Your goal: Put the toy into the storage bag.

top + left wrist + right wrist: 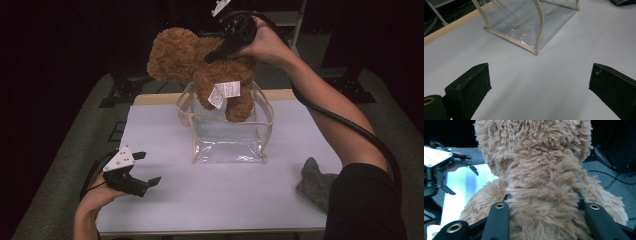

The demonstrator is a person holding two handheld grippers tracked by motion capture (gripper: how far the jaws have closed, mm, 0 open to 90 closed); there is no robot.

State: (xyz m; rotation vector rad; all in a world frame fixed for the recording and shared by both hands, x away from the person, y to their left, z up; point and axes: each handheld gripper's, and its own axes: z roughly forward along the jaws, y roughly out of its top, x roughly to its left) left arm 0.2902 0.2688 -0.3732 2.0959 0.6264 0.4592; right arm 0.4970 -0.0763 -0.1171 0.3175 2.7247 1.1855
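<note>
A brown plush teddy bear (200, 65) hangs over a clear plastic bag (227, 127) with cream trim, its legs dipping into the bag's open top. White care tags (224, 93) dangle from it. My right gripper (220, 50) is shut on the bear's body; in the right gripper view the fur (541, 202) bulges between both jaws. My left gripper (147, 170) rests low at the table's front left, open and holding nothing. The left gripper view has the bag's near corner (534, 50) ahead of the wide-apart jaws.
A white table top (165, 195) with a wooden back edge (155, 97) carries the bag. A grey knitted cloth (312, 182) lies at the right front. Dark frames and cables stand behind the table.
</note>
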